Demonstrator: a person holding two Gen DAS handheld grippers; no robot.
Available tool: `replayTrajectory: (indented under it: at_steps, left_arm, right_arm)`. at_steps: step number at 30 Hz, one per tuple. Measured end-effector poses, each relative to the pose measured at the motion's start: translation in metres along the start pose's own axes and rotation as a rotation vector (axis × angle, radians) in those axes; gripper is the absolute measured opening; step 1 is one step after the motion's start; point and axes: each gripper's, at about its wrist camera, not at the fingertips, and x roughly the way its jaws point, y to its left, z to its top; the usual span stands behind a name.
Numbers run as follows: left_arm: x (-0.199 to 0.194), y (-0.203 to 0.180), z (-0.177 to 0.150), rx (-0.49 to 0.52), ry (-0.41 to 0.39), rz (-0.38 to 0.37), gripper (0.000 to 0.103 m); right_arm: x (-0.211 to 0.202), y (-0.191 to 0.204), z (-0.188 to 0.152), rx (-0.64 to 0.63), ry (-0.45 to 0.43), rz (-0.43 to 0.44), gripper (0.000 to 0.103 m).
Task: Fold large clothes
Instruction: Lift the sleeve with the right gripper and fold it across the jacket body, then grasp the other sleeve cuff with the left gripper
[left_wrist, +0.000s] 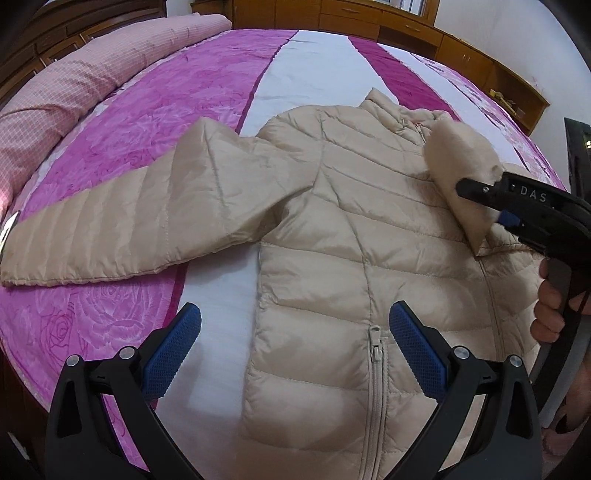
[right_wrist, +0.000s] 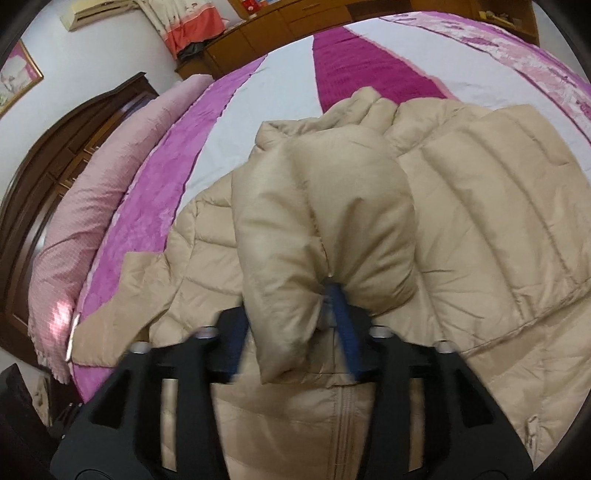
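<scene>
Jacket (left_wrist: 351, 258) lies flat, zip up, on the bed (left_wrist: 110, 332). My right claw (right_wrist: 295, 347) has the right sleeve (right_wrist: 317, 240) folded over the chest; jaws parted, cuff loose between them. Left claw (left_wrist: 295, 350) open, empty. Lay the cuff flat along the zip, back out toward 6 o'clock without dragging it.

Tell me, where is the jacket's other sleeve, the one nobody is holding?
In the left wrist view, the free sleeve lies flat to the left of the beige jacket, stretched across the pink bedspread toward the pink quilt roll.
</scene>
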Motion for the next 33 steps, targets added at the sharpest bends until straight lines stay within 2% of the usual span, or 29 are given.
replayTrajectory:
  at_steps: [3, 6, 10, 19, 27, 30, 33]
  left_arm:
    - [-0.003, -0.003, 0.002, 0.007, -0.008, -0.015, 0.098]
    - [-0.007, -0.010, 0.005, 0.021, -0.014, -0.034, 0.098]
    - [-0.013, -0.026, 0.011, 0.059, -0.033, -0.044, 0.098]
    - [-0.017, -0.084, 0.033, 0.149, -0.071, -0.124, 0.098]
    - [-0.006, -0.158, 0.055, 0.249, -0.087, -0.212, 0.098]
    - [0.006, -0.180, 0.062, 0.276, -0.089, -0.205, 0.098]
    - [0.018, -0.197, 0.068, 0.312, -0.100, -0.155, 0.098]
  right_arm:
    - [-0.007, 0.002, -0.001, -0.007, 0.004, 0.017, 0.073]
    - [-0.025, 0.004, -0.002, -0.035, -0.011, 0.033, 0.079]
    - [-0.055, -0.006, -0.001, -0.034, -0.031, 0.044, 0.080]
    - [-0.123, -0.060, 0.006, -0.004, -0.104, -0.084, 0.081]
    - [-0.143, -0.107, 0.006, 0.065, -0.128, -0.149, 0.081]
    - [-0.146, -0.118, 0.003, 0.081, -0.131, -0.152, 0.081]
    - [-0.147, -0.126, 0.002, 0.088, -0.131, -0.157, 0.081]
